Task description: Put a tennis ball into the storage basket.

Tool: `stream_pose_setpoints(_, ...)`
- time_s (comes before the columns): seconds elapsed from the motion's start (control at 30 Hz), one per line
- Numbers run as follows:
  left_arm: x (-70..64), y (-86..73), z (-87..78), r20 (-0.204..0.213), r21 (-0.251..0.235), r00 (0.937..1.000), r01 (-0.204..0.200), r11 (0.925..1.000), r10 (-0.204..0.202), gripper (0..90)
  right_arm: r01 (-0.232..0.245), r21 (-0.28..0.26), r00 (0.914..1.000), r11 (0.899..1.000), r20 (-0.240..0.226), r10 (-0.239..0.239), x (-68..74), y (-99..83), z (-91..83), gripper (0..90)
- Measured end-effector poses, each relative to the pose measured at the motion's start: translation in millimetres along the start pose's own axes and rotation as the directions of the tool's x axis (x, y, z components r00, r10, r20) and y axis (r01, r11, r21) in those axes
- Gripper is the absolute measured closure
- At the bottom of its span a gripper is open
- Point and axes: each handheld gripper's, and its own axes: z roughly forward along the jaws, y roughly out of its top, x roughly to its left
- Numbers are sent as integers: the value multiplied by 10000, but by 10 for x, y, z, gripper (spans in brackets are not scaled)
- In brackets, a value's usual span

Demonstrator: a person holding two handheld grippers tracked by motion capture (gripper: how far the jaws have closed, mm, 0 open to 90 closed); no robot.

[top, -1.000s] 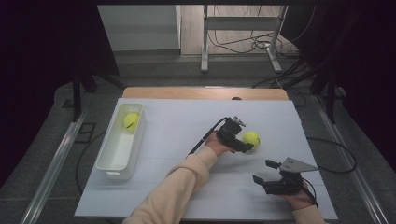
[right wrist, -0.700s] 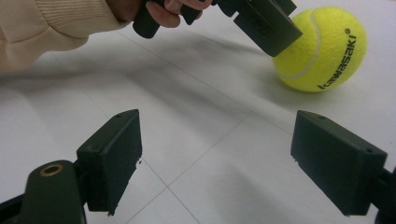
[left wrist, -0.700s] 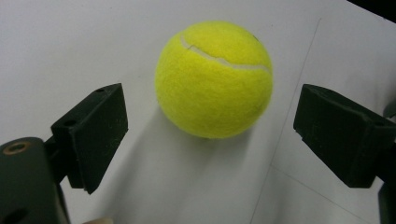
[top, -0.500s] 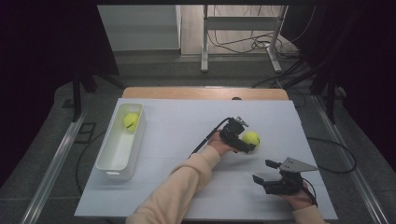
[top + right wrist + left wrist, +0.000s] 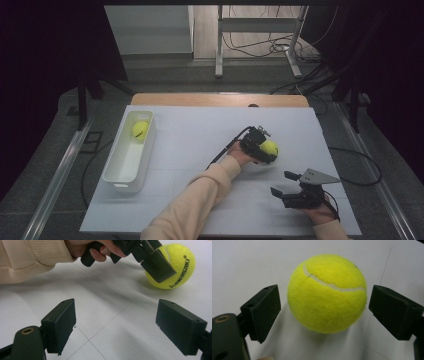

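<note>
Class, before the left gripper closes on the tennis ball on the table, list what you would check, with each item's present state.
1. Left gripper open: ok.
2. Tennis ball sits between its jaws: ok.
3. Jaws touching the ball: not ok, a gap shows on each side.
4. Right gripper open and apart from the ball: ok.
5. White bin has room beside the ball in the bin: ok.
</note>
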Motion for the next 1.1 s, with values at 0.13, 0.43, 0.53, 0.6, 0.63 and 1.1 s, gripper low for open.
stream_pose_setpoints(0.13, 0, 5, 4, 165, -128, 9999, 48, 9999, -46, 230, -4, 20, 10000, 10000, 21, 4, -3, 0, -3, 168)
stream_pose_setpoints(0.43, -43, 23, -55, -96, -80, 9999, -88, 9999, 87, 262, -7, -21, 10000, 10000, -2, 7, -1, -1, -4, 168)
stream_pose_setpoints(0.53, -60, 34, -114, -147, -265, 9997, -202, 9994, 198, 262, -22, -15, 10000, 10000, 3, 22, -1, -1, -5, 168)
stream_pose_setpoints(0.6, -65, 35, -146, -175, -340, 9997, -182, 9993, 176, 262, -14, -13, 10000, 10000, 7, 14, -1, -2, -5, 168)
stream_pose_setpoints(0.63, -66, 31, -159, -170, -408, 9998, -142, 9991, 135, 262, -11, -12, 10000, 10000, 8, 11, -1, -2, -5, 168)
stream_pose_setpoints(1.1, -45, -59, -351, -224, -679, 9997, -55, 9977, 40, 262, 33, -22, 10000, 10000, 10, -32, 1, -1, -5, 168)
